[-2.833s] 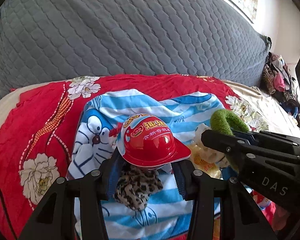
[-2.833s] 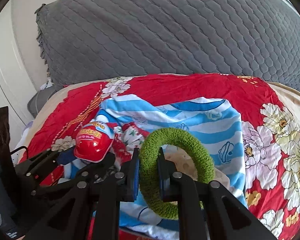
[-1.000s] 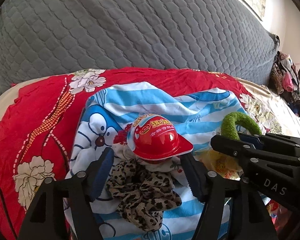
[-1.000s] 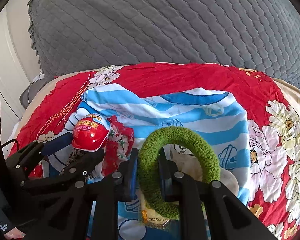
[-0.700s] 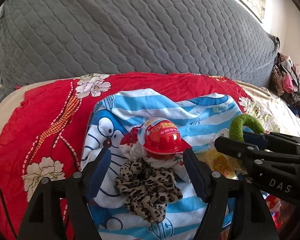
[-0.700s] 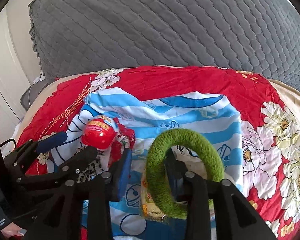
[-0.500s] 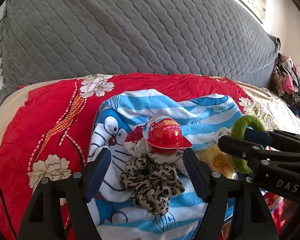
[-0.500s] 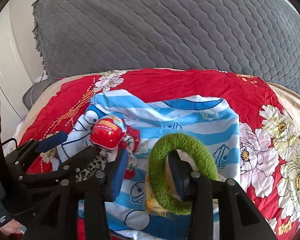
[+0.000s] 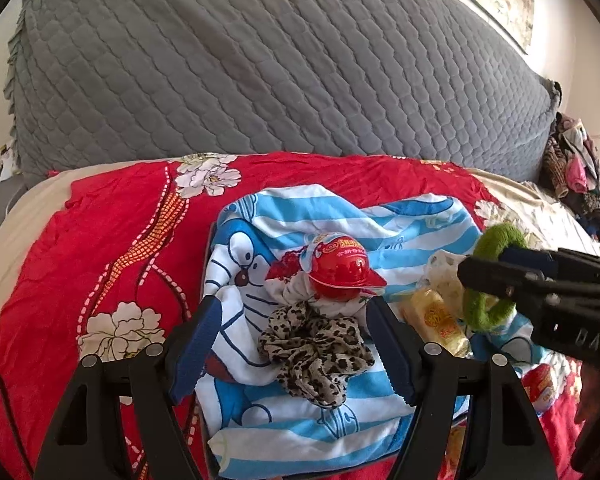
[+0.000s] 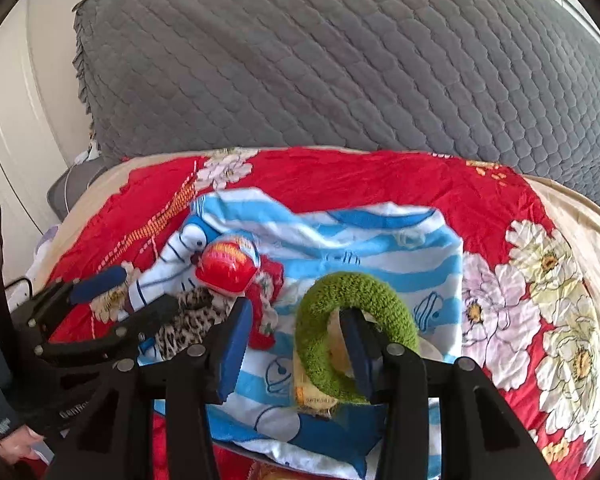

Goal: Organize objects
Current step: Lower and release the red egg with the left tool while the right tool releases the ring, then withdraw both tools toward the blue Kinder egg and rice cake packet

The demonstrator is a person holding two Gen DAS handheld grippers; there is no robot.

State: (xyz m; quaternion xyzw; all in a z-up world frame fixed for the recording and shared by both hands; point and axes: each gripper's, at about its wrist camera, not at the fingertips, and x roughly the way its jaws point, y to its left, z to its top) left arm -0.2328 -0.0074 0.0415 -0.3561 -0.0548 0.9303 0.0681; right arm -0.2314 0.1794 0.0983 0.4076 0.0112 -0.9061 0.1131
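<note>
A red toy helmet (image 9: 342, 266) (image 10: 228, 268) rests on a leopard-print scrunchie (image 9: 316, 344) and a small white cloth, all on a blue striped cartoon cloth (image 9: 340, 220). My left gripper (image 9: 294, 312) hangs open just above and in front of them, touching nothing. My right gripper (image 10: 296, 312) is open too. A fuzzy green ring (image 10: 356, 292) (image 9: 496, 236) is looped loosely around its right finger, over a yellow packet (image 10: 312, 396). Neither pad presses on the ring.
A red flowered sheet (image 9: 120, 232) covers the bed under the striped cloth. A grey quilted headboard (image 9: 260, 60) rises behind. Clothes are piled at the far right (image 9: 576, 172). A small red packet (image 9: 540, 384) lies near the right edge. A white cabinet (image 10: 4, 120) stands left.
The left gripper let go of the red helmet and drew back. The right jaws opened off the green ring, which now hangs on one finger. Both grippers rose a little.
</note>
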